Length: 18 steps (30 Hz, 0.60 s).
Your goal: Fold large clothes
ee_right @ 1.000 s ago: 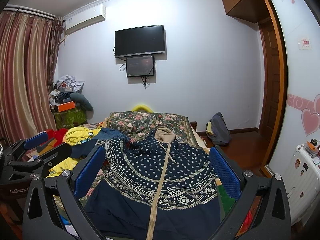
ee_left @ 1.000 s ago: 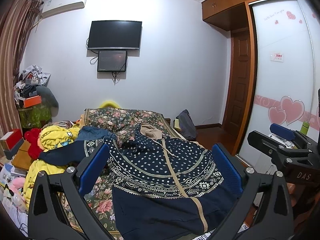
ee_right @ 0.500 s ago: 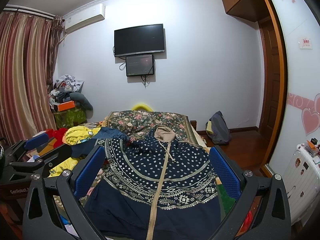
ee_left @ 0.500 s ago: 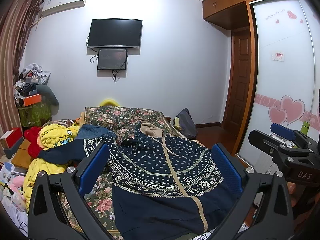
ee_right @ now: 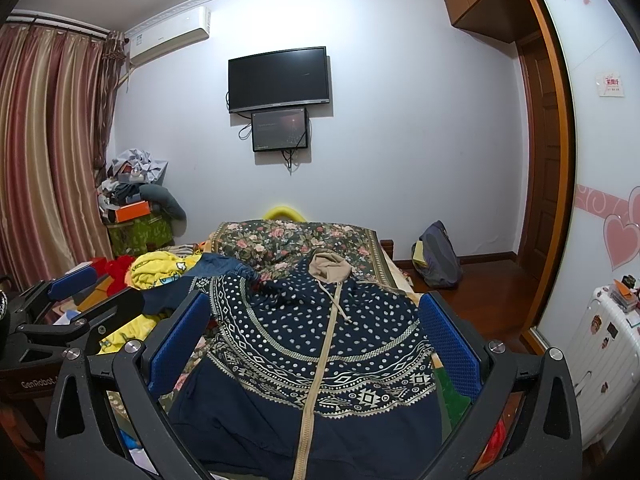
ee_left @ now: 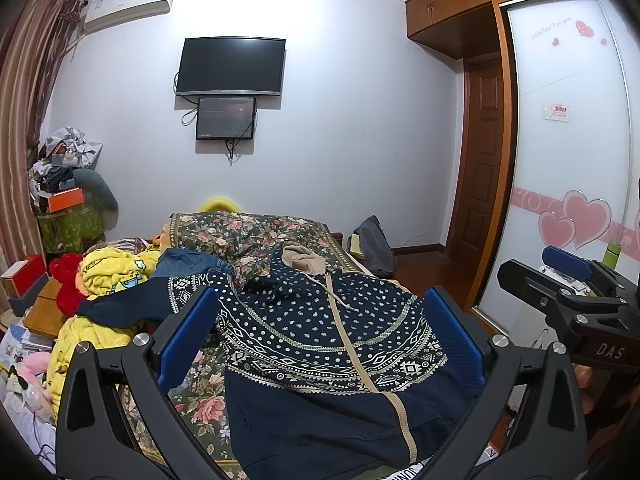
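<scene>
a navy patterned hooded jacket [ee_left: 320, 344] lies spread front-up on a floral bedspread [ee_left: 256, 228], its tan hood [ee_right: 328, 266] toward the far wall and its zip closed. the left gripper [ee_left: 320, 340] and right gripper [ee_right: 316, 340] hover above its lower half, both jaws wide apart and holding nothing. yellow clothes [ee_left: 116, 268] sit heaped beside its left sleeve.

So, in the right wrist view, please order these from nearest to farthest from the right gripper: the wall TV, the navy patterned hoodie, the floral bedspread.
1. The navy patterned hoodie: nearest, lying on the bed between the fingers of the open right gripper.
2. The floral bedspread: farther, beyond the hood.
3. The wall TV: farthest, high on the back wall.
</scene>
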Motion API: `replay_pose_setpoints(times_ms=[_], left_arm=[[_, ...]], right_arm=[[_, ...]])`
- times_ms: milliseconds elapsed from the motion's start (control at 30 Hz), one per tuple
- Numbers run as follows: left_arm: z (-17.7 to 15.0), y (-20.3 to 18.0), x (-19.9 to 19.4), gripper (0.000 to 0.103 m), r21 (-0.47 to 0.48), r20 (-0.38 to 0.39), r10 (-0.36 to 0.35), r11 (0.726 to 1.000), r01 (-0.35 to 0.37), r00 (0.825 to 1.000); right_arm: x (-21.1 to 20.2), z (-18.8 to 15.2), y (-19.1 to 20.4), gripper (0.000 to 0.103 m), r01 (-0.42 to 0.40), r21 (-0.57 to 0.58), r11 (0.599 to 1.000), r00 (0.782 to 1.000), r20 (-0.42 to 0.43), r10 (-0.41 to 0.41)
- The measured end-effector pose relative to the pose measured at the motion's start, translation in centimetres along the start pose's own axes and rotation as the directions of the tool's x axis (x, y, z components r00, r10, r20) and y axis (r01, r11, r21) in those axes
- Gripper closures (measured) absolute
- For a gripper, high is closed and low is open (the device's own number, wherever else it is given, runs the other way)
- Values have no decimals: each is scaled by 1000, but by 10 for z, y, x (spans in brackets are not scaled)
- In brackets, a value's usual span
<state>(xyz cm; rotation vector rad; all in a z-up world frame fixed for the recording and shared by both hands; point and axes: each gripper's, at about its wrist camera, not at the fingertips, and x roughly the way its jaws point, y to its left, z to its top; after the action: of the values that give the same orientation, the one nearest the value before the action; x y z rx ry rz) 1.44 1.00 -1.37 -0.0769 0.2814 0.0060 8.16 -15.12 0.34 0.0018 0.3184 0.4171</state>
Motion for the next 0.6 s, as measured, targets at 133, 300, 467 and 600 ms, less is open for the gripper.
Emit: replay_pose_setpoints(times_ms=[133,300,467,600], left_arm=[[-1,1,1,0,0,-4,0,1000,0,1000],[-2,3,5,0,-5,-12,0,1000,0,1000],[-4,6,14,0,-5,-24,-3,1000,3,1000],[-4,11,27,0,1,-36,3,1000,-3,999]], right_arm=[[0,-1,1,0,2,0,1000,1000,-3,-2],[4,-3,0,0,3,2,1000,1000,-14,-3],[13,-2,0,0,5,0,1000,1000,-30,-5],[25,-3,0,0,10,1,1000,999,-52,-10]])
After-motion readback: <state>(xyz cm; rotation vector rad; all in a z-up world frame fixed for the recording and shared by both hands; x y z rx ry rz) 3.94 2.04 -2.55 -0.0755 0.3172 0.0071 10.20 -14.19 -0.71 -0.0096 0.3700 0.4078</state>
